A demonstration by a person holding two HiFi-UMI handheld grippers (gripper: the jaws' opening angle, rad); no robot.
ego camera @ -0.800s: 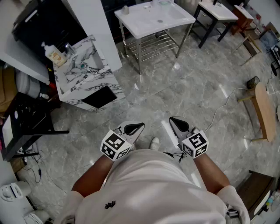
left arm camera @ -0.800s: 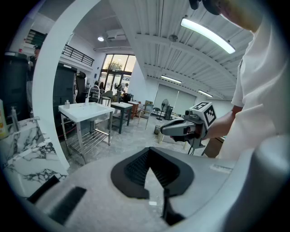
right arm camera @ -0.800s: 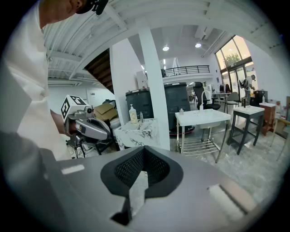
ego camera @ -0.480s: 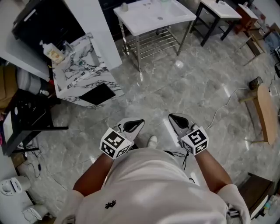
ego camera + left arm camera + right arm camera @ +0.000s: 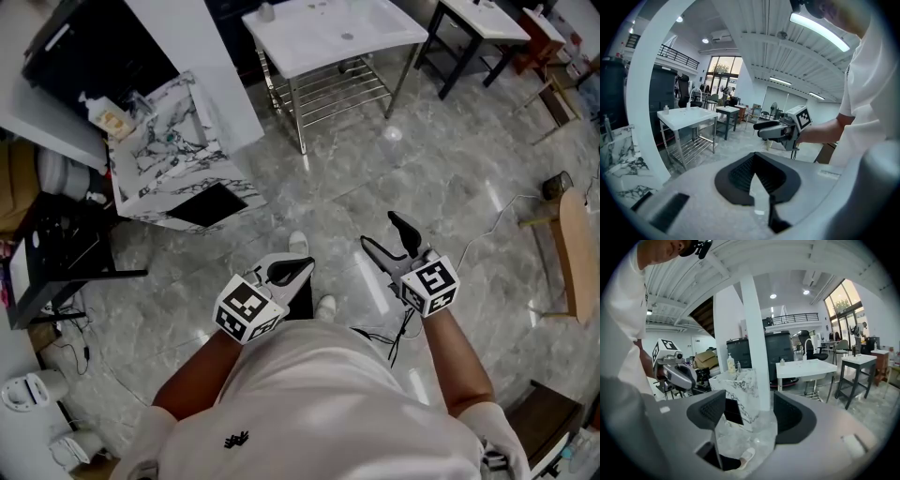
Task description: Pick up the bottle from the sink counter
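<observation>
The right gripper (image 5: 379, 230) gapes wide, the left gripper (image 5: 289, 273) is pinched together (both empty), well apart from the bottle (image 5: 101, 114) on the marble sink counter (image 5: 178, 141).

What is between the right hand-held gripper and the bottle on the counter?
Nothing visible blocks it. Only open floor lies between the right hand-held gripper and the marble counter where the bottle stands.

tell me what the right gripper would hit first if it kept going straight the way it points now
Most likely the marble sink counter: it shows centred between the open jaws of the right gripper, with only bare floor before it. Depth is hard to judge.
</observation>
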